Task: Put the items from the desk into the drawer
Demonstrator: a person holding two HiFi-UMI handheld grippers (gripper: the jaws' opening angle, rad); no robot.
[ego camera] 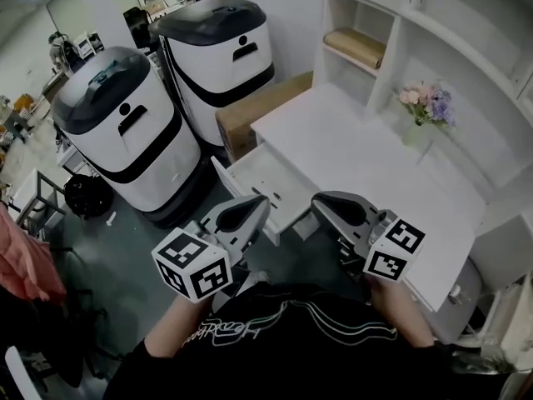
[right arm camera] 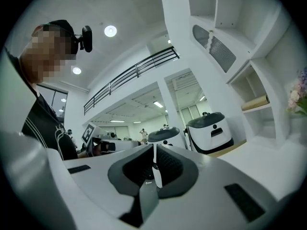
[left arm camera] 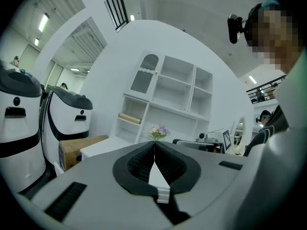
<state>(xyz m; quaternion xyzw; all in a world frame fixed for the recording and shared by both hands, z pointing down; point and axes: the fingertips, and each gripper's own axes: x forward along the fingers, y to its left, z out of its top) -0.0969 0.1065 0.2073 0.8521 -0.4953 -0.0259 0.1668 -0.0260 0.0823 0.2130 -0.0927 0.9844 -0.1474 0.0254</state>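
Open drawer (ego camera: pixel 265 182) juts from white desk (ego camera: pixel 337 140).

White desk (ego camera: pixel 350 148), white drawer (ego camera: pixel 265 182), pink-and-purple flowers (ego camera: pixel 426 102).

The left gripper (ego camera: pixel 252 212) and right gripper (ego camera: pixel 328 206) are held side by side near the person's chest, tips pointing far and leaning slightly toward each other. Both have their jaws pressed together with nothing between them. A bare forearm (ego camera: pixel 398 305) shows behind the right one.

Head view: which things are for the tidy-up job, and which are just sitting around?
For the job: white desk, open white drawer, left gripper, right gripper (both shut).

Just lying about: two white-and-black machines, brown cardboard box, tan roll, pink-purple flowers, probably decoration.
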